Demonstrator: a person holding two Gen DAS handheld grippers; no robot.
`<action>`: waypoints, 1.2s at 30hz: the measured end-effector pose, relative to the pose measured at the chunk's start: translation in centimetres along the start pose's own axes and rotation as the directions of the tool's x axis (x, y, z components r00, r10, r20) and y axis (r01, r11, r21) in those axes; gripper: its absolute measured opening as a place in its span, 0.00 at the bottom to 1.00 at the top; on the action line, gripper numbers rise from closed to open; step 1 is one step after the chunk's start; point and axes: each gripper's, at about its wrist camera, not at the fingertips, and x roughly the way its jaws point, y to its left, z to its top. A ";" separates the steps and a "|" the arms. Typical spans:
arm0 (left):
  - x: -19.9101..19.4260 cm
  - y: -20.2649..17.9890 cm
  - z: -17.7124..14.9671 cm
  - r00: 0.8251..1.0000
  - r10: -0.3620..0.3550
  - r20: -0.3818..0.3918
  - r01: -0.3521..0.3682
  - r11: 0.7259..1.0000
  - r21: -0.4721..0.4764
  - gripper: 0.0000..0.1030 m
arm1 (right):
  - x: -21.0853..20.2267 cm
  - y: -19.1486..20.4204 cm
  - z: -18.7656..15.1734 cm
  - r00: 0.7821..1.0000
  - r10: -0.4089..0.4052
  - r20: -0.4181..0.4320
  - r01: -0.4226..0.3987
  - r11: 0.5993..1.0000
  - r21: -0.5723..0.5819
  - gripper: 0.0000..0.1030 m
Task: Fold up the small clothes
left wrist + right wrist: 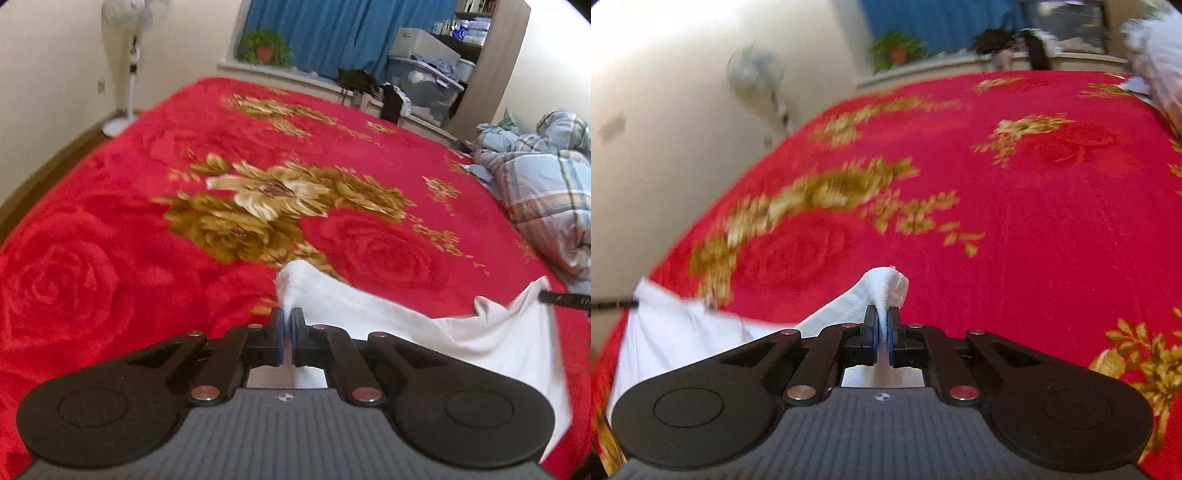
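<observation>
A small white garment hangs stretched between both grippers above a red floral blanket. My left gripper is shut on one corner of the garment; the cloth bunches above its fingertips. The other gripper's tip shows at the right edge, holding the far corner. In the right wrist view my right gripper is shut on the opposite corner of the white garment, which trails down to the left. The left gripper's tip shows at the left edge. The garment's lower part is hidden by the gripper bodies.
The red blanket covers the whole bed. A plaid quilt is heaped at the bed's right side. A standing fan is by the left wall. A potted plant, blue curtain and storage bins are beyond the bed.
</observation>
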 end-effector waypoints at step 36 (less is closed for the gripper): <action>-5.8 -0.9 -9.3 0.917 -0.135 -0.375 0.174 0.982 0.071 0.30 | -5.1 0.6 -8.8 0.945 -0.073 -0.318 0.082 0.997 0.015 0.30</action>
